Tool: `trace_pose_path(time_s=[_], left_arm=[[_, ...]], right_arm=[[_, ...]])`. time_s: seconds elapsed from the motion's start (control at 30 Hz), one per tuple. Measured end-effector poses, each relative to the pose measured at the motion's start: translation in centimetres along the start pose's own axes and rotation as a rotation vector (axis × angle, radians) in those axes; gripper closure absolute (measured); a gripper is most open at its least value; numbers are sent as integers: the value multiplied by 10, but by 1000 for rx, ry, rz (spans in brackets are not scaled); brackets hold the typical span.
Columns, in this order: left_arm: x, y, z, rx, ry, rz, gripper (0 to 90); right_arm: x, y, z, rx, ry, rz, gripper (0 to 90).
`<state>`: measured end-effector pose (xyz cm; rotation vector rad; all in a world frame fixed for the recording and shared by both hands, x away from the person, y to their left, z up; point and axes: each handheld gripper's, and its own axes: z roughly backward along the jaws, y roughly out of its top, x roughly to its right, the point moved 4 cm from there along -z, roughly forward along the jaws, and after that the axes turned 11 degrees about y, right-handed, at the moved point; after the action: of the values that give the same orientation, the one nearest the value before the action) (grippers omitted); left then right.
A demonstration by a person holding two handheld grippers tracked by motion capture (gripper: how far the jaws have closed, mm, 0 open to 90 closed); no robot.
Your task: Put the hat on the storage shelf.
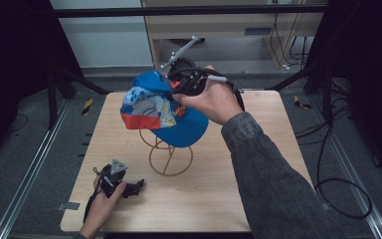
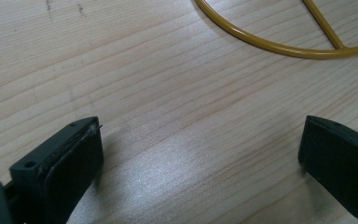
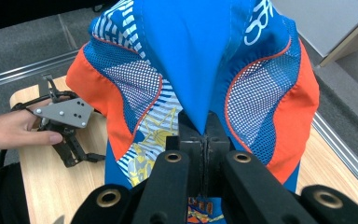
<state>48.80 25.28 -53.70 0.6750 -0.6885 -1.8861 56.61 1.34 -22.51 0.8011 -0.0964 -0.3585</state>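
High view: the right gripper (image 1: 179,89) is pinching the blue cap (image 1: 159,107) tight, holding it over the wire stand (image 1: 170,158). Near the table's (image 1: 258,164) front-left corner, the left gripper (image 1: 129,187) is resting with jaws spread wide, gripping nothing.

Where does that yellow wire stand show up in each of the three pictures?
High view: the wire stand is mid-table, its ring base below the blue cap.
Left gripper view: the ring base curves across the top right, above the open jaws.
Right gripper view: I cannot make it out; the cap pinched in the right hand-held gripper blocks it.
Shared landmark: the pale wooden table.
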Motion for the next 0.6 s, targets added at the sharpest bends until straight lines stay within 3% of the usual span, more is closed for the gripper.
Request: trace_pose_path(time_s=[0.6], left_arm=[[0, 0, 0, -1, -3, -4, 0]], right_arm=[[-3, -2, -18, -38, 15, 8, 897]])
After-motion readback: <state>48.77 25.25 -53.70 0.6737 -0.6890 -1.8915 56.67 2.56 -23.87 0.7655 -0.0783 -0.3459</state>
